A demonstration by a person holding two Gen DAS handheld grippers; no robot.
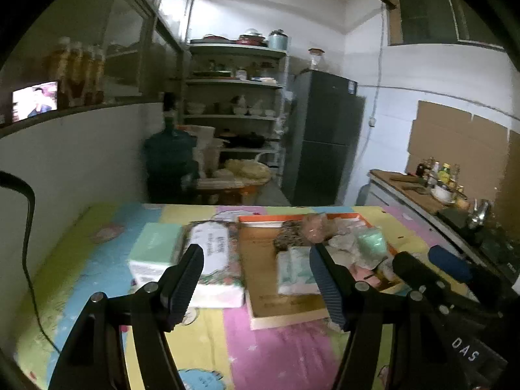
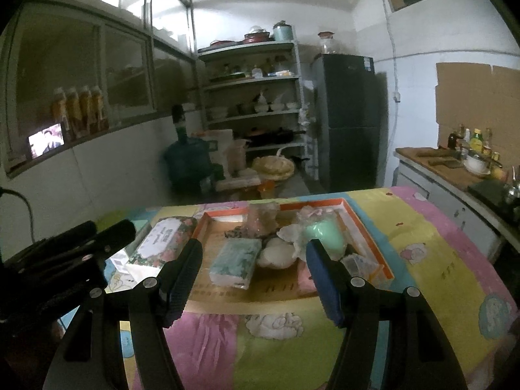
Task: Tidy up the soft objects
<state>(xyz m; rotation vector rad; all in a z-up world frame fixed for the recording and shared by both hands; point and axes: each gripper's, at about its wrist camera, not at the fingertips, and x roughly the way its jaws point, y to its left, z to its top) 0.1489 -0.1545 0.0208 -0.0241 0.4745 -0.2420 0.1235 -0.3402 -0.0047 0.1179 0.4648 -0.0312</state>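
Note:
An orange-rimmed cardboard tray (image 1: 282,305) (image 2: 373,243) lies on the colourful tablecloth. In it are a teal tissue pack (image 1: 297,269) (image 2: 235,261), a green soft bag (image 1: 372,243) (image 2: 325,234), a white bundle (image 2: 278,255), a pink bag (image 1: 317,229) (image 2: 261,217) and a dark patterned piece (image 1: 287,237). Left of the tray lie a floral tissue pack (image 1: 216,256) (image 2: 162,240) and a mint box (image 1: 156,250). My left gripper (image 1: 256,279) is open above the table's near side, empty. My right gripper (image 2: 253,279) is open and empty before the tray.
The right gripper's body (image 1: 432,279) shows at the right of the left wrist view; the left gripper's body (image 2: 65,253) shows at the left of the right wrist view. A counter with bottles (image 2: 471,152), fridge (image 2: 351,117), shelves (image 2: 256,97) and water jug (image 2: 188,159) stand beyond the table.

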